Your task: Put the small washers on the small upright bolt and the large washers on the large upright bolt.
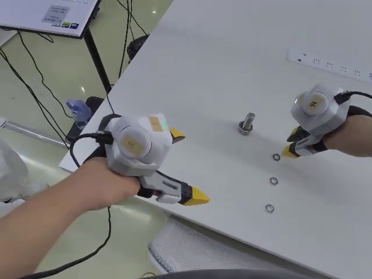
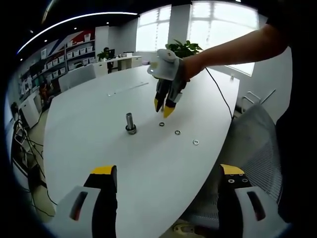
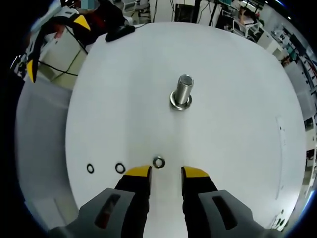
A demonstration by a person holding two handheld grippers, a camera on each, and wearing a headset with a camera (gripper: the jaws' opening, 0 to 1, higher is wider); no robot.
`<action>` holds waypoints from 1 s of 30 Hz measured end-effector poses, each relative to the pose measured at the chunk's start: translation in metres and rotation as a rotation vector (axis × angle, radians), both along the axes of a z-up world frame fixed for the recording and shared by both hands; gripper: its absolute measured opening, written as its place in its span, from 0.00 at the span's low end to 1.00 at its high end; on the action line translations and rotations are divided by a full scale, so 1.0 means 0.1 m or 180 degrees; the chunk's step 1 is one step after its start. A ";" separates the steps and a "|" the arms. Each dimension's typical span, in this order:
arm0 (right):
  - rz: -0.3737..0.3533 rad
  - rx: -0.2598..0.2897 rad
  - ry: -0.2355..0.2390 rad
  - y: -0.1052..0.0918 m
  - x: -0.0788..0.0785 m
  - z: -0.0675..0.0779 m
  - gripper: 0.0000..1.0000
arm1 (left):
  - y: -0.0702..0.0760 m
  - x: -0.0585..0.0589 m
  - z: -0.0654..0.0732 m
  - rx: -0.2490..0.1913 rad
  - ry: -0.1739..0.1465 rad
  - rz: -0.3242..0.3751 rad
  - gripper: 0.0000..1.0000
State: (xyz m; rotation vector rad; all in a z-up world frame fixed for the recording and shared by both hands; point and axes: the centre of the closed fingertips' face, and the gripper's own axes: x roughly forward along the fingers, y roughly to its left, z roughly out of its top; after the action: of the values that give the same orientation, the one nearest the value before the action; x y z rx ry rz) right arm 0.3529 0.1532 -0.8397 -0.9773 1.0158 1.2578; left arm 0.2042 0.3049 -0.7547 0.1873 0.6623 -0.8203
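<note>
One upright metal bolt [image 1: 247,123] [image 2: 130,122] [image 3: 182,92] stands on the white table [image 1: 221,70]. Three small washers lie flat in a row near the front edge: [image 1: 276,157], [image 1: 274,181], [image 1: 269,208]. My right gripper [image 1: 286,147] [image 3: 166,171] is open with a narrow gap, its tips just short of the nearest washer [image 3: 158,162], with nothing between them. In the left gripper view it [image 2: 166,107] hovers above that washer [image 2: 162,124]. My left gripper [image 1: 186,167] [image 2: 168,171] is wide open over the table's left front edge, holding nothing.
A white power strip [image 1: 331,65] lies at the far right of the table. A grey mesh chair [image 1: 192,253] sits below the front edge. Cables and a blue bottle [image 1: 77,110] are on the floor at left.
</note>
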 end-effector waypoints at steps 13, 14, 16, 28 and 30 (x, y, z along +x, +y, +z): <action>-0.0004 -0.0061 0.0024 0.03 -0.07 -0.17 0.25 | 0.00 -0.04 -0.02 0.0005 0.0030 -0.0029 0.81; -0.0016 -0.0055 0.0023 0.04 -0.07 -0.19 0.25 | 0.00 -0.05 -0.03 0.0010 0.0038 -0.0033 0.80; -0.0029 -0.0050 0.0019 0.05 -0.06 -0.21 0.25 | 0.00 -0.05 -0.02 0.0010 0.0031 -0.0033 0.81; 0.0013 -0.0121 -0.0014 0.05 -0.07 -0.29 0.24 | -0.01 -0.05 -0.01 -0.0012 0.0011 -0.0038 0.83; -0.0001 -0.0125 -0.0008 0.04 -0.06 -0.29 0.24 | -0.01 -0.05 -0.01 -0.0013 0.0015 -0.0035 0.83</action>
State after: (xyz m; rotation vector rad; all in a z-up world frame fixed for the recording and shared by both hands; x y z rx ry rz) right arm 0.3464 0.1574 -0.8688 -1.0087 1.0420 1.2401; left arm 0.1989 0.3039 -0.7562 0.1856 0.6643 -0.8327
